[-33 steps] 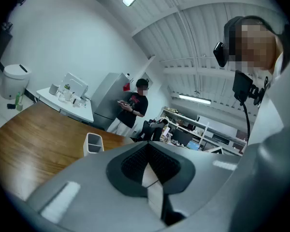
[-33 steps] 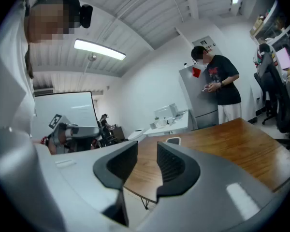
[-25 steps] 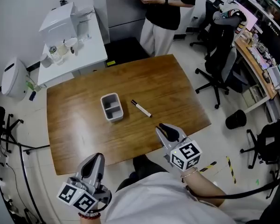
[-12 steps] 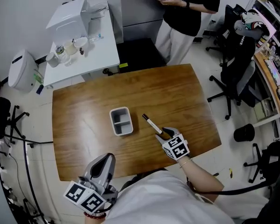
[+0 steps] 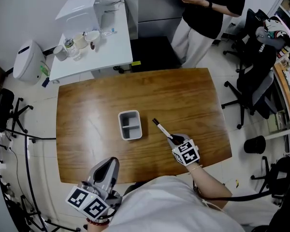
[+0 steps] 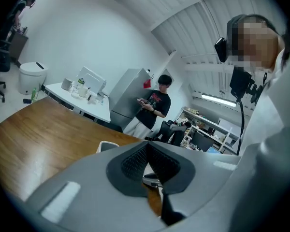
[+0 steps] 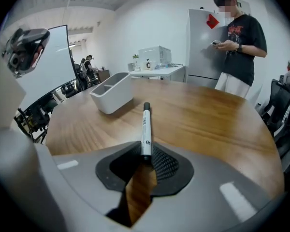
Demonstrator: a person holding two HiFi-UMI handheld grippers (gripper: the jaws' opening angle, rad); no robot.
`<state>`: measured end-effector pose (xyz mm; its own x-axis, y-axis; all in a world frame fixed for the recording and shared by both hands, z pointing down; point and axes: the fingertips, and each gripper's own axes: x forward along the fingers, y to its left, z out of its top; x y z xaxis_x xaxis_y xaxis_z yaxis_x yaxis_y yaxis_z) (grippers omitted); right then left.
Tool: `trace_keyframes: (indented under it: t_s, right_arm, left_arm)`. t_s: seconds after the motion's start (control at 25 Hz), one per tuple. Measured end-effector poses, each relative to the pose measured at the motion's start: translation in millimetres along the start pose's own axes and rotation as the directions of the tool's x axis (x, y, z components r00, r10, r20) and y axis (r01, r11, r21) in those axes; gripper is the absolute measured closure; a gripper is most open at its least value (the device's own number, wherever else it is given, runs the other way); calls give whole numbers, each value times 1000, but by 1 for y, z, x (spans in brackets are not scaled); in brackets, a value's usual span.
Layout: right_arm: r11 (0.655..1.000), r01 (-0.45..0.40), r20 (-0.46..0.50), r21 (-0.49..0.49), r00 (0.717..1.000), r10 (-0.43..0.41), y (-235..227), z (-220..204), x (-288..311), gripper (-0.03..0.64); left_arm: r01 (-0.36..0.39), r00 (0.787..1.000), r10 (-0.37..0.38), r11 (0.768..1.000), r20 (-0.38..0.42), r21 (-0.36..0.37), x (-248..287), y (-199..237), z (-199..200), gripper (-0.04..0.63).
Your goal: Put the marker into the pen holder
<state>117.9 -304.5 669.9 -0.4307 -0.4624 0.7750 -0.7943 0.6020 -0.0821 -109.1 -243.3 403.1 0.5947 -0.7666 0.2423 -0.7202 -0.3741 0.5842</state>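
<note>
Hovering at the near edge of the wooden surface [image 5: 87, 110], the left hand-held gripper [image 5: 108, 163] has its jaws together with nothing between the pads. It points across the surface toward the far side. Beyond the far left corner stands a white side table [image 5: 111, 52] with a white appliance and some cups on it.

Near the middle of the surface sits the white pen holder [image 5: 119, 125], a two-compartment tray with rounded corners. Both compartments look empty from the head view.

Just right of the holder, and apart from it, is the marker [image 5: 162, 130], white-bodied with a black cap. Its capped end points up and left, past the holder's right side. Its near end sits between the pads of the right hand-held gripper [image 5: 174, 139], whose jaws have just been closing and are now clamped on that end. Whether the marker's far end rests on the wood or is raised off it cannot be told.

Farther right, off the surface, a person [image 5: 208, 8] stands looking at a phone, with black office chairs [image 5: 253, 88] and a black bin [image 5: 254, 144] on the floor.
</note>
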Motion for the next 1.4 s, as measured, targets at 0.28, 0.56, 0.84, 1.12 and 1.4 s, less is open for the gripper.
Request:
trace_keyframes:
  t_s: [0.28, 0.56, 0.84, 1.12, 1.4]
  right_arm:
    - [999, -39, 183, -29, 982, 44, 15, 71, -40, 558]
    - [942, -207, 108, -266, 964, 242, 85, 110, -51, 557]
    - [918, -245, 6, -313, 966, 260, 110, 100, -33, 557]
    - [914, -247, 10, -321, 965, 264, 117, 106, -24, 554]
    - [934, -206, 83, -293, 967, 239, 113, 119, -26, 474]
  left_arm:
    - [-15, 1000, 15, 1000, 15, -6, -2, 2, 0, 594]
    - [-35, 999, 36, 999, 32, -19, -11, 8, 0, 594]
    - [-67, 997, 68, 997, 38, -46, -25, 20, -3, 594]
    - [-72, 996, 74, 996, 48, -57, -28, 26, 3, 594]
    - [-55, 997, 57, 997, 47, -60, -23, 27, 5, 594]
